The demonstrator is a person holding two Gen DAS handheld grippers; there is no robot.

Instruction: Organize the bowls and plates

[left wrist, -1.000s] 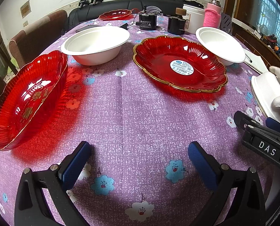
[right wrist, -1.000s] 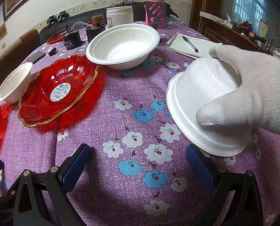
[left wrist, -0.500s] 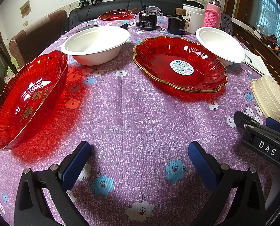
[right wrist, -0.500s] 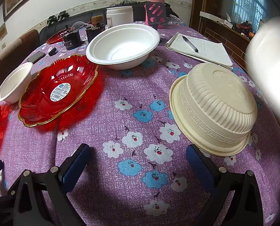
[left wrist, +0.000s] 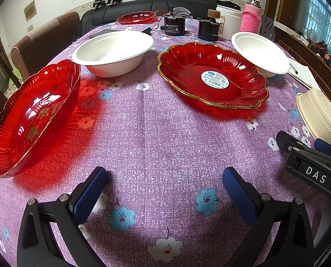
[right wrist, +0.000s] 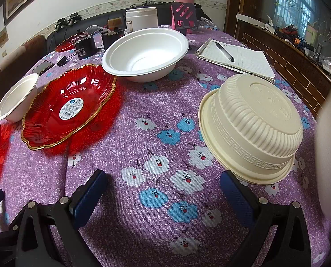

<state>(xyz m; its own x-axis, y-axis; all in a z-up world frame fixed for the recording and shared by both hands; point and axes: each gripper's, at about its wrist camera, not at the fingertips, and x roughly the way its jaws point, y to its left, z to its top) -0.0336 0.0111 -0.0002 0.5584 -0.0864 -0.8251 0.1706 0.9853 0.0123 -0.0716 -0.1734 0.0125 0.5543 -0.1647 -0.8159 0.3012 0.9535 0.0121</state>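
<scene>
A red gold-rimmed plate (left wrist: 212, 75) with a white sticker lies mid-table; it also shows in the right wrist view (right wrist: 69, 106). A second red plate (left wrist: 31, 115) sits at the left. Two white bowls stand upright, one at the back left (left wrist: 113, 52) and one at the back right (left wrist: 260, 53), the latter also in the right wrist view (right wrist: 145, 53). A cream ribbed bowl (right wrist: 252, 126) lies upside down at the right. My left gripper (left wrist: 164, 189) is open and empty above the cloth. My right gripper (right wrist: 162, 189) is open and empty, its right finger beside the cream bowl.
A notepad with a pen (right wrist: 236, 59) lies at the back right. A white tub (left wrist: 228, 21), a pink flask (left wrist: 250, 17), dark devices (left wrist: 174, 25) and a third red plate (left wrist: 136, 17) stand at the back. A blurred white shape (right wrist: 330, 138) fills the right edge.
A gloved hand lifted a white bowl off the cream upside-down bowl and drew it away to the right. Both grippers stayed still.
</scene>
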